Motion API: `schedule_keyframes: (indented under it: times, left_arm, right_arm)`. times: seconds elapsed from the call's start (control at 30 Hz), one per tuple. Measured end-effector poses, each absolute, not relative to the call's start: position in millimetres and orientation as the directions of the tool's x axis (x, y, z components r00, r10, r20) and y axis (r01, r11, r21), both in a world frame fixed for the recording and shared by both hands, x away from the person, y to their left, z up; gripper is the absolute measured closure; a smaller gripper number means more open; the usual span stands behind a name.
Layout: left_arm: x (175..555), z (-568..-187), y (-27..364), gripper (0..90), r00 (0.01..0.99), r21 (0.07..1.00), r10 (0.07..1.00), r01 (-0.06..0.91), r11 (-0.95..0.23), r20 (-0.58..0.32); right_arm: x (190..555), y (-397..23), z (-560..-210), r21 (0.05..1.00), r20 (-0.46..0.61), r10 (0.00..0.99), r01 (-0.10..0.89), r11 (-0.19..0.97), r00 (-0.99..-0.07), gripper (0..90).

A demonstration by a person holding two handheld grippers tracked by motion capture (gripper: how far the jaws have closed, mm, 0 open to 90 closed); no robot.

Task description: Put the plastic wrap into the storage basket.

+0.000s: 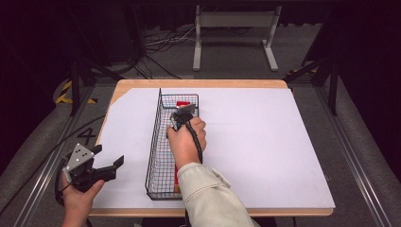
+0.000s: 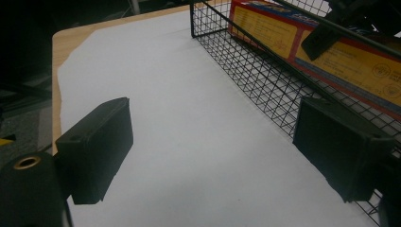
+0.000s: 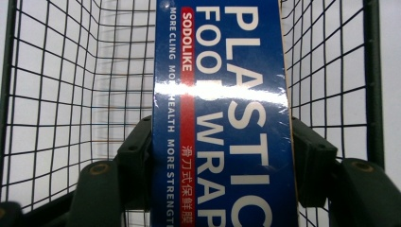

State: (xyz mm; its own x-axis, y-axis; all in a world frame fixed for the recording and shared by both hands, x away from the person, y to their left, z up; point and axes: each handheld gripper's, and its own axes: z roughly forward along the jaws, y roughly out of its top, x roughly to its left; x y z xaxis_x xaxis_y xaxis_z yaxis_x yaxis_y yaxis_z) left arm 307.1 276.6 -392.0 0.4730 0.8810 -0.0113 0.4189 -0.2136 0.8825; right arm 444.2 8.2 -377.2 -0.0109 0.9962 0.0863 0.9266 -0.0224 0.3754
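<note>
A long box of plastic food wrap is clamped between the jaws of the right gripper, the black pads pressed against both long sides of its blue face. The box is seen lying lengthwise inside a black wire basket, which is set on a white sheet covering the wooden table. The person's right hand is reached over the basket's middle. The left gripper is held at the table's near left corner, apart from the basket, its jaws spread wide with nothing between them; in the left gripper view the box's yellow and red side is seen through the mesh
</note>
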Motion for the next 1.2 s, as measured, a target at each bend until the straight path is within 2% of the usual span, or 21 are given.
schedule_keyframes:
  times: [0.3,0.33,0.43,0.73,0.93,1.2]
  left_arm:
    - [307,-392,276,13.2,0.473,0.883,0.881,0.419,-0.212,-0.012]
    - [307,-392,276,13.2,0.473,0.883,0.881,0.419,-0.212,-0.012]
    - [307,-392,276,13.1,0.476,0.881,0.879,0.421,-0.216,-0.012]
    - [307,-392,276,13.1,0.473,0.883,0.881,0.419,-0.211,-0.013]
    - [309,-392,275,13.0,0.477,0.881,0.879,0.420,-0.220,-0.008]
    - [314,-395,273,12.9,0.482,0.875,0.876,0.430,-0.221,-0.016]
  right_arm:
    - [445,10,-377,0.380,0.078,0.997,0.925,-0.015,-0.016,36.6]
    - [444,10,-375,0.386,0.094,0.995,0.922,-0.025,-0.013,36.9]
    - [443,13,-366,0.417,0.052,0.998,0.909,0.011,-0.037,41.8]
    - [443,15,-364,0.412,0.040,0.998,0.911,0.034,-0.055,41.4]
    - [443,13,-364,0.421,0.059,0.996,0.907,0.035,-0.066,39.0]
    - [440,11,-360,0.462,0.077,0.987,0.882,0.091,-0.142,28.8]
